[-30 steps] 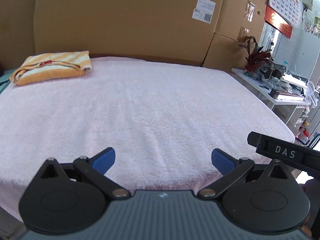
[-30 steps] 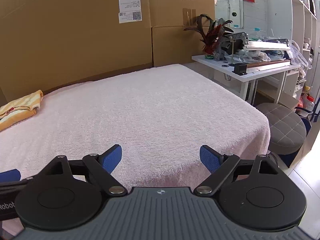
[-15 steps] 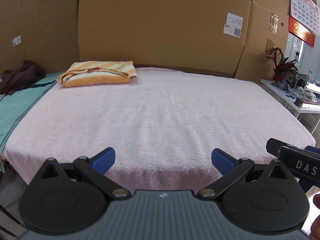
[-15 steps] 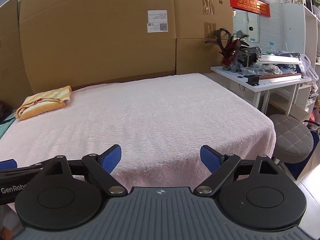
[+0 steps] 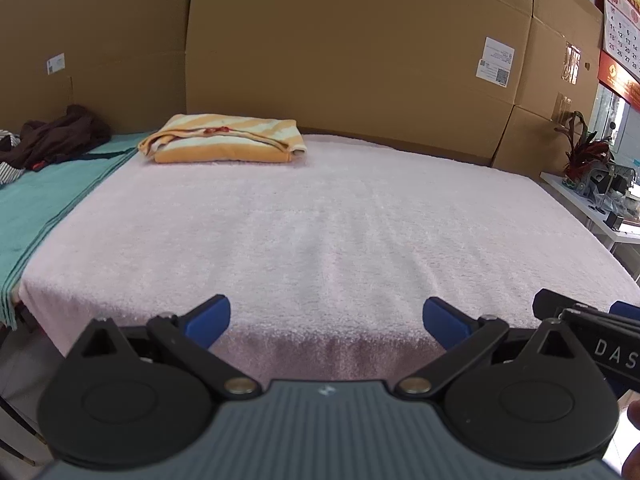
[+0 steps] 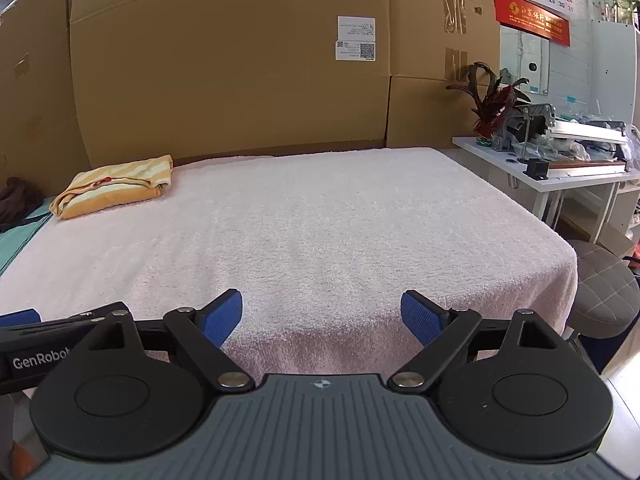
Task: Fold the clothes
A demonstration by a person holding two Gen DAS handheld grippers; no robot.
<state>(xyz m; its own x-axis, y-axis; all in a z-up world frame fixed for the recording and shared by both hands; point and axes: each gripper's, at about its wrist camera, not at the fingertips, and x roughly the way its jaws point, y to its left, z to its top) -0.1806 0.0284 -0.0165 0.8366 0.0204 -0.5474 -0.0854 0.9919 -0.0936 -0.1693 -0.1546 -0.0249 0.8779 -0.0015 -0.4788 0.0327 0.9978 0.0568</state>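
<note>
Clothes: one striped garment (image 5: 224, 140) lies folded in the upper left of the frame, set aside at the table's (image 5: 340, 232) far corner; unfolded brown ones (image 5: 56, 136) wait further left; both my jaws gape, empty (nothing gripped).

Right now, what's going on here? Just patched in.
Nothing is being handled. The left gripper and right gripper are both open and empty, held side by side at the near edge of the pink towel. One striped shirt lies folded at the towel's far left corner. A dark pile of clothes sits unfolded on the green cloth to the left.
</note>
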